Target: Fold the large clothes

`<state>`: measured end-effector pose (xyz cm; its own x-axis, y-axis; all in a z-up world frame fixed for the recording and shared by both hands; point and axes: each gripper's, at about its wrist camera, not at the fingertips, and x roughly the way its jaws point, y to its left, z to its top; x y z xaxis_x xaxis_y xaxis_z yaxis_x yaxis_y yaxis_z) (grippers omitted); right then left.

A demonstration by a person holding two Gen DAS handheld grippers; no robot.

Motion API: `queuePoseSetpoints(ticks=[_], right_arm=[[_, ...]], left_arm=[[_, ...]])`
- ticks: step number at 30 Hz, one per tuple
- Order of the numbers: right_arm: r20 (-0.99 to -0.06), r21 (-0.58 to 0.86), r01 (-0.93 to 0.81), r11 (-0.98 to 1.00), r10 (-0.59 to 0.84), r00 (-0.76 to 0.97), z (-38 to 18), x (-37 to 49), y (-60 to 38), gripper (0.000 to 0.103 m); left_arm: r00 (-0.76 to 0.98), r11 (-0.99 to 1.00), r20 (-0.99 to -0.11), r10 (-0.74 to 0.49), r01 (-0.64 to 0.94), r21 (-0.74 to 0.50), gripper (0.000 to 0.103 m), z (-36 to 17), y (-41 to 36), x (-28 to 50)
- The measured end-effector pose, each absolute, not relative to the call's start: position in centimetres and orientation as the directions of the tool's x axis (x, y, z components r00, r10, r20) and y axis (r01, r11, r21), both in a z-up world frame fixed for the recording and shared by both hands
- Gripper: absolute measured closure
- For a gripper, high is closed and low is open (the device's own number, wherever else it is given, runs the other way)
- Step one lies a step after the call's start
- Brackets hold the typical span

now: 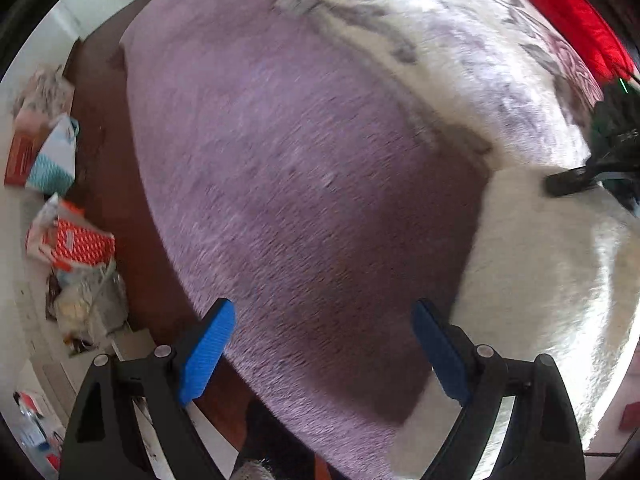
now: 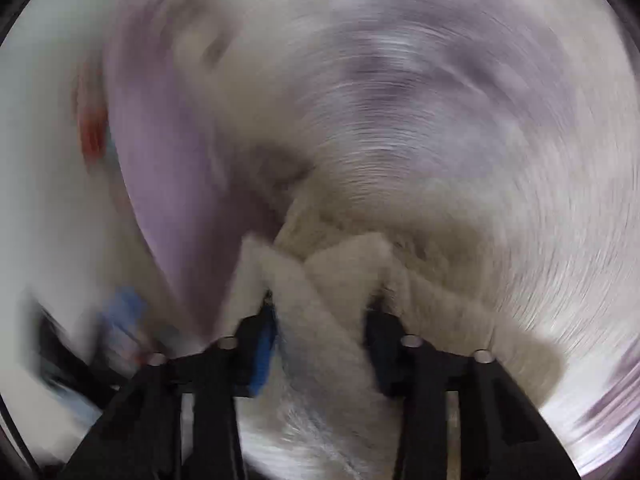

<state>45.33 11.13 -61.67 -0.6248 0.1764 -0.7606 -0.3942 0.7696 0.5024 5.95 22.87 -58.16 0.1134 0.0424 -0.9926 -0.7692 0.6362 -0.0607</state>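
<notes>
Two fabrics fill my left wrist view: a mauve plush blanket with a short, brushed nap, and a cream fleece garment lying over its right side, thick and woolly. Farther back the bedding turns pale with a grey floral print, and a bright red cloth sits at the top right edge. My left gripper hangs above the mauve pile with its blue ribbed pads spread wide and nothing between them. Part of the right gripper shows at the right edge of this view as a dark finger lying on the cream fleece.

On the pale floor to the left I see a cluster of gift bags: one teal and white in a zigzag pattern, one orange with small white marks, plus a crumpled clear plastic bag. Any lettering on them is too small and smeared for me to read.

My right wrist view is heavily motion-blurred. What I can make out is my right gripper clamped on a bunched fold of the cream fleece garment, the fuzzy fabric rising in peaks between the fingers. Behind it the mauve blanket runs up the left, and the rest is streaked grey and white.
</notes>
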Motion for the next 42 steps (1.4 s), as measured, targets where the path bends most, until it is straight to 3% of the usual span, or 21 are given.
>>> queuePoseSetpoints(ticks=[2,6,8,10,11,15,16,17,18,23,26,29,30,33,34,36,37,38,41,42], right_arm=[[-0.687,0.534,-0.135,0.835,0.334,-0.645,-62.4,46.5,7.4,0.076],[-0.666,0.607,-0.175,0.775,0.377,-0.643,-59.6,46.8,6.5,0.073],[-0.717,0.585,-0.295,0.755,0.311,-0.624,-57.0,47.6,7.4,0.058],[-0.777,0.555,-0.419,0.719,0.268,-0.570,-54.4,48.5,8.2,0.034],[-0.809,0.530,-0.499,0.686,0.232,-0.540,-53.1,48.8,8.5,0.032],[-0.857,0.420,-0.706,0.570,-0.007,-0.515,-53.8,46.7,9.7,0.033],[-0.877,0.379,-0.745,0.549,-0.044,-0.478,-54.1,46.0,8.9,0.053],[-0.897,0.337,-0.760,0.556,-0.054,-0.438,-54.4,45.3,8.3,0.080],[-0.902,0.329,-0.726,0.604,-0.028,-0.432,-54.4,45.3,7.6,0.089],[-0.903,0.392,-0.489,0.779,0.225,-0.366,-51.4,47.4,1.6,0.093],[-0.927,0.272,-0.382,0.883,0.133,-0.352,-56.1,48.4,-3.7,0.093],[-0.944,0.222,-0.416,0.882,0.088,-0.318,-57.2,49.0,-4.2,0.091],[-0.943,0.240,-0.445,0.863,0.098,-0.317,-56.6,49.3,-3.5,0.087],[-0.918,0.349,-0.474,0.808,0.194,-0.345,-54.0,49.5,-2.1,0.062],[-0.921,0.357,-0.523,0.774,0.199,-0.334,-53.2,49.0,-1.6,0.058],[-0.952,0.274,-0.591,0.759,0.128,-0.276,-53.7,48.1,-1.8,0.059],[-0.954,0.247,-0.581,0.776,0.089,-0.286,-55.3,47.6,-2.7,0.069],[-0.937,0.242,-0.514,0.823,0.060,-0.344,-57.9,46.7,-4.0,0.071],[-0.915,0.296,-0.437,0.849,0.121,-0.384,-59.0,46.9,-6.0,0.071],[-0.906,0.328,-0.423,0.845,0.154,-0.395,-58.3,47.2,-6.3,0.066]], left_arm=[[0.115,0.611,-0.993,0.023,-0.788,-0.077,0.012,-58.6,23.3,5.1],[0.134,0.584,-0.991,-0.008,-0.804,-0.114,0.012,-58.5,23.4,3.8],[0.138,0.580,-0.990,-0.012,-0.805,-0.119,0.012,-58.4,23.3,3.3],[0.145,0.562,-0.989,-0.028,-0.816,-0.135,0.012,-58.4,22.9,2.7],[0.148,0.548,-0.988,-0.043,-0.823,-0.147,0.012,-58.4,22.8,2.3],[0.161,0.494,-0.980,-0.118,-0.847,-0.199,0.012,-59.3,21.1,1.0],[0.158,0.492,-0.979,-0.130,-0.847,-0.202,0.012,-59.3,20.6,1.1],[0.156,0.494,-0.978,-0.141,-0.845,-0.206,0.012,-59.5,20.0,1.3],[0.154,0.501,-0.977,-0.148,-0.840,-0.209,0.012,-59.5,19.6,1.6],[0.186,0.532,-0.971,-0.151,-0.813,-0.238,0.012,-58.6,18.2,3.3],[0.182,0.551,-0.972,-0.150,-0.801,-0.235,0.012,-58.5,17.8,4.6],[0.187,0.564,-0.973,-0.138,-0.793,-0.232,0.012,-57.9,17.7,5.3],[0.190,0.570,-0.973,-0.129,-0.789,-0.230,0.012,-57.6,17.8,5.4],[0.191,0.588,-0.976,-0.102,-0.780,-0.214,0.012,-57.0,18.2,5.9],[0.188,0.592,-0.977,-0.098,-0.778,-0.210,0.012,-57.2,18.2,5.9],[0.182,0.597,-0.979,-0.095,-0.776,-0.202,0.012,-57.3,18.3,6.2],[0.180,0.600,-0.979,-0.092,-0.775,-0.199,0.012,-57.3,18.3,6.5],[0.178,0.605,-0.980,-0.088,-0.772,-0.195,0.012,-57.2,18.3,6.9],[0.196,0.625,-0.978,-0.070,-0.756,-0.197,0.012,-56.4,18.5,7.9],[0.202,0.634,-0.977,-0.063,-0.748,-0.196,0.012,-56.0,18.5,8.1]])
